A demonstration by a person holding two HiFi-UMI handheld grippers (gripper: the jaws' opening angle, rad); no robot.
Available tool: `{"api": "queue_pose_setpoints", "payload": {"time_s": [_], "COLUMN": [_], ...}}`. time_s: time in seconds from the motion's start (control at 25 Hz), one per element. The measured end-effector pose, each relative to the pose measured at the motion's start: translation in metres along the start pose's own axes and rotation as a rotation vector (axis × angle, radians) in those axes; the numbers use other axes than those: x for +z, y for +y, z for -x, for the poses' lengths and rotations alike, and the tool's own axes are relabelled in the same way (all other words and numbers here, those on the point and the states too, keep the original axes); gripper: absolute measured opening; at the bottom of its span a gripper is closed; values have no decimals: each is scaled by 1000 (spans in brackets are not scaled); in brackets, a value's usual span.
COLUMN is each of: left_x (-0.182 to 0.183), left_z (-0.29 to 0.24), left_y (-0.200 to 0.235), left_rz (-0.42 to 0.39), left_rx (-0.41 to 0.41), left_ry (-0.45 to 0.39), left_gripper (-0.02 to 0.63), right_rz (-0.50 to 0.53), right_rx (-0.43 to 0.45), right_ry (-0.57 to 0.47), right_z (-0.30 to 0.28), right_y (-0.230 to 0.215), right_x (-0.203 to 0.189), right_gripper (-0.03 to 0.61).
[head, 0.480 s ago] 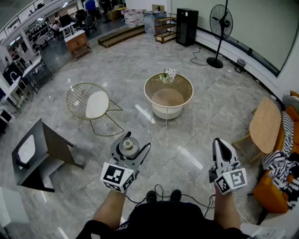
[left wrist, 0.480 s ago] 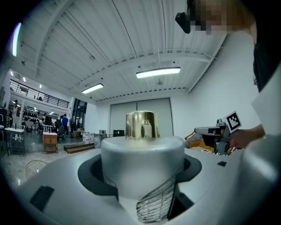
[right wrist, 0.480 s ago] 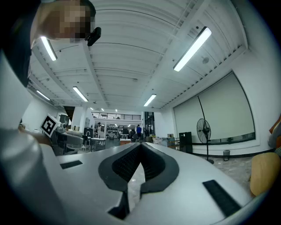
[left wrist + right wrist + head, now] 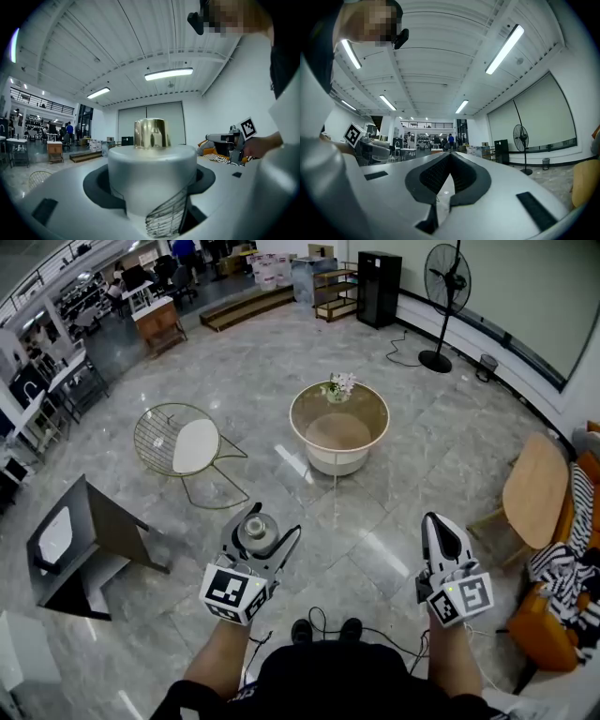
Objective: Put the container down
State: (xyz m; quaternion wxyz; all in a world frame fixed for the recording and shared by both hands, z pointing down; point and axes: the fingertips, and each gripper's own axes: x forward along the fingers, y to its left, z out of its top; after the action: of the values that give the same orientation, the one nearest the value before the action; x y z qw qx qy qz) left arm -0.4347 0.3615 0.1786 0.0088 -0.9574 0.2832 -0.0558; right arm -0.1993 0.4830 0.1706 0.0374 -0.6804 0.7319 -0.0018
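A grey round container with a shiny gold knob on its lid sits between the jaws of my left gripper, held in the air above the marble floor. The jaws stand wide and close on the container's sides; in the left gripper view its grey body fills the middle. My right gripper is held up at the right, its jaws shut tip to tip with nothing between them.
Ahead stands a round glass-walled table with a small flower pot. A wire chair is to the left, a dark stand nearer left. A wooden table and an orange sofa are at the right. Cables lie by the person's feet.
The head view has shifted slightly. Both grippers keep the same pose, with the container in the left one as before.
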Motion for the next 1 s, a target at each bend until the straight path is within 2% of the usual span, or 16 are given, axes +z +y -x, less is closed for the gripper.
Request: {"api": "queue_pose_setpoints", "payload": {"time_s": [0.4,0.6,1.0], "left_x": [2,8,9], "left_z": [-37,-53,-100], "left_y": [-62,-88,-69], "left_rz": [9,26,39], "left_rx": [-6,-20,-16], "left_ry": [12,2,-30], "left_gripper": [345,345,345], "right_rz": [-1,-13,-32], "right_rx": [64,52,42], "right_ry": [-11,-1,16], "right_z": [36,53,21], "right_y": [-41,-65,-101], "right_x": [2,3,-6], "right_gripper": [14,14,15]}}
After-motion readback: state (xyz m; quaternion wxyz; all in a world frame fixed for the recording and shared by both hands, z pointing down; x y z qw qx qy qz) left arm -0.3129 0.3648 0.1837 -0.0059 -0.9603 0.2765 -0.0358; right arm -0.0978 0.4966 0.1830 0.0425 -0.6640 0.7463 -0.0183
